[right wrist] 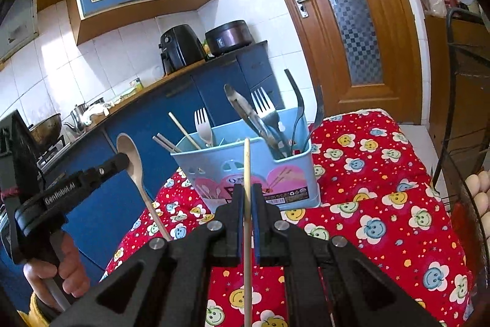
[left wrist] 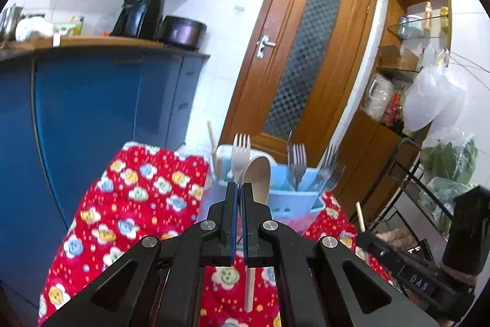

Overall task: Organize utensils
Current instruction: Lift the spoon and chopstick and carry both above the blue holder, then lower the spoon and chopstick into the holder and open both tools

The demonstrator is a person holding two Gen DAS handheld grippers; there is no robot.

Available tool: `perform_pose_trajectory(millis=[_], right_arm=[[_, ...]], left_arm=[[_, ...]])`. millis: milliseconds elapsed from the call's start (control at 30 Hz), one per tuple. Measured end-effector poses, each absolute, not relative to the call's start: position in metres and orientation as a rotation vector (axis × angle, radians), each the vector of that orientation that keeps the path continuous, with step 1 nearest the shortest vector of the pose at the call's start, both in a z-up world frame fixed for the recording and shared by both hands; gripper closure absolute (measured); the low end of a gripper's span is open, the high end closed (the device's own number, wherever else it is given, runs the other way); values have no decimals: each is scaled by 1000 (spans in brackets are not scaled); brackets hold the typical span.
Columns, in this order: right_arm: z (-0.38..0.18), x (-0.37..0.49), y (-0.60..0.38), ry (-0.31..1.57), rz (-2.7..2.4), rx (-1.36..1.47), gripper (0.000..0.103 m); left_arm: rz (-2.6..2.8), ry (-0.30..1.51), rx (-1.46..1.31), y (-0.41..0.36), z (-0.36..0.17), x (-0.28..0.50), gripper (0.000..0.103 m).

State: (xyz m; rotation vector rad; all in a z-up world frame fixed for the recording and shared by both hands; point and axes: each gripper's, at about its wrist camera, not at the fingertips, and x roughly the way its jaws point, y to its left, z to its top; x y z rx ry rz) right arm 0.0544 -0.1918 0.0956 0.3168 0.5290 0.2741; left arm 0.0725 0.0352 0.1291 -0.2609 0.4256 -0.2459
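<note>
My left gripper (left wrist: 239, 187) is shut on a wooden spoon (left wrist: 258, 178), bowl up, handle hanging down below the jaws. The same left gripper (right wrist: 124, 160) and wooden spoon (right wrist: 133, 157) show at the left of the right wrist view, held in the air left of the caddy. My right gripper (right wrist: 248, 189) is shut on a single wooden chopstick (right wrist: 246, 173), held upright just in front of the caddy. The light blue utensil caddy (right wrist: 245, 170) stands on the red cloth and holds several forks (right wrist: 263, 109), chopsticks (right wrist: 183, 129) and other cutlery. That utensil caddy (left wrist: 294, 198) sits right behind the spoon.
The table wears a red flower-print cloth (right wrist: 382, 204). Blue kitchen cabinets (left wrist: 92, 112) with a counter, an air fryer (left wrist: 139, 14) and a pot (left wrist: 183, 31) run along the left. A brown door (left wrist: 306, 51) is behind. A black wire rack (left wrist: 407, 189) stands at the right.
</note>
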Motion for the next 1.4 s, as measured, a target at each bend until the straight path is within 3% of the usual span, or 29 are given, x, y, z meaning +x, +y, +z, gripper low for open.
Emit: perform_pose_trajectory(millis=[767,1400], right_arm=[[116,67,-203,465,244,279,97],[153,138,-209,303,242,284,97]], left_arm=[[-167,223,-185,19,203,121,101],[-135,252,-148,8,175,165,101]])
